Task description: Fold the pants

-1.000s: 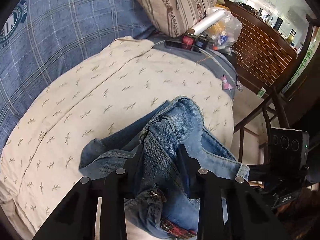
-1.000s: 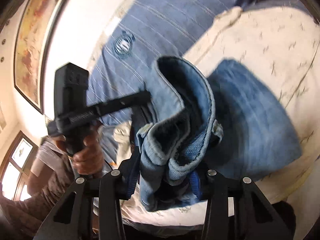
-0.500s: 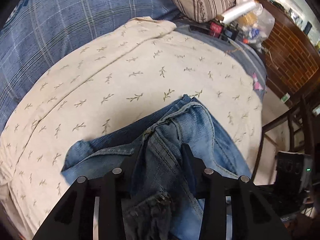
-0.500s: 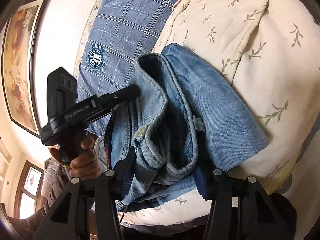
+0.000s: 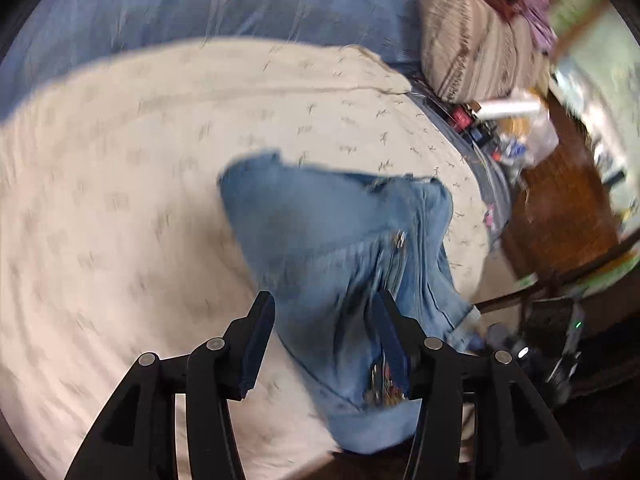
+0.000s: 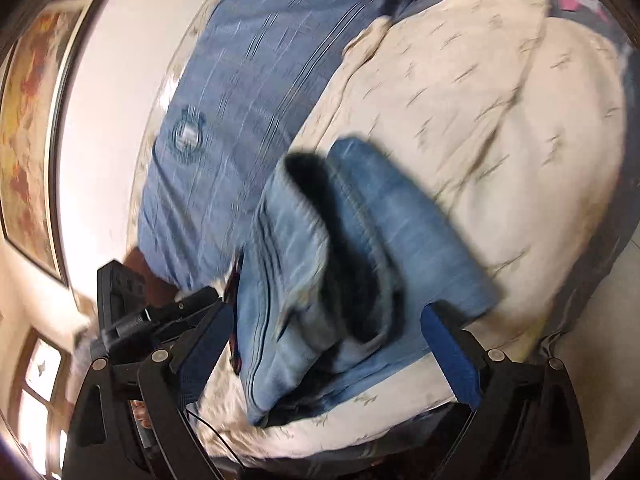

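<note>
Both views motion-blurred. The left wrist view alone shows the striped pillow point(image 5: 476, 44), a cluttered corner with a clear plastic bag point(image 5: 532, 128), and a brick-patterned wall point(image 5: 560, 208); the right wrist view alone shows a framed painting point(image 6: 28, 120), the crest on the blue plaid blanket point(image 6: 188, 134), and the left tool's body point(image 6: 124, 300) low at left. The jeans point(image 5: 344, 240) lie bunched on the cream leaf-print cover point(image 5: 120, 200) of the bed, near its edge. Left tool point(image 5: 324, 312): fingers spread — denim sits between them, pressing against the right-side finger point(image 5: 390, 328), the other finger clear of the cloth. Right tool point(image 6: 328, 324): fingers wide apart, the folded jeans point(image 6: 340, 264) lying in the gap, neither blue pad point(image 6: 452, 352) clamped on fabric.
</note>
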Tool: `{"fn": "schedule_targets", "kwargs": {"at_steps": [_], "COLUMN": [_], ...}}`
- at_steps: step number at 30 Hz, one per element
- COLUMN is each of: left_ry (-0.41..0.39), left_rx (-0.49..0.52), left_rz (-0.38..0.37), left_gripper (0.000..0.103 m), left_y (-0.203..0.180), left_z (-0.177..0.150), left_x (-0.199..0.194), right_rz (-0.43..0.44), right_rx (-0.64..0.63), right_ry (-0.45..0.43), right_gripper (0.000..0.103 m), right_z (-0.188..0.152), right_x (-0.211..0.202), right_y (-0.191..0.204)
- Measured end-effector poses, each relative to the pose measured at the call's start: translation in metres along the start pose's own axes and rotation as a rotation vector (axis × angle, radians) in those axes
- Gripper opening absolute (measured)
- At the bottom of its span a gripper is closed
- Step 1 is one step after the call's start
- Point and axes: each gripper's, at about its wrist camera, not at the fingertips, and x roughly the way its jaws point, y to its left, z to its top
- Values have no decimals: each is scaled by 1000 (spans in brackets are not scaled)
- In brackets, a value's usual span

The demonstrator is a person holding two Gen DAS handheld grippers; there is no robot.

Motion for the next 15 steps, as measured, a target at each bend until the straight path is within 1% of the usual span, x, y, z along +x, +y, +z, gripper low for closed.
{"fn": "schedule_targets", "kwargs": {"at_steps": [1,2,3,6,9,11,15], "left_ry": [13,24,15,-54,-75,-80,-89], "left_rx": [-17,-15,-1,52,98,113,124], "left_rz": [10,40,65,129,158,163,178], "left_gripper": [49,49,49,47,45,44,44], "left_y": [3,4,2,-8,-18,-26,-29], "left_z": [-5,-11,-16,-25,-31,-32,-33], "left_x": [5,12,14,8,1,1,-2], "right_rz": [-11,-29,-48,-103,-138,-141,-144], "right_rx": [-16,-31,-41,-72,-98,-98,-97], "right_ry": [18,39,56,78,84,79,72], "right_gripper": [96,96,96,96,96,96,96], "right_z": [-3,-8,-11,-17,-18,-17,-18], "right_x": [5,11,17,27,30,29,27], "right_y": [3,7,11,20,31,36,41]}}
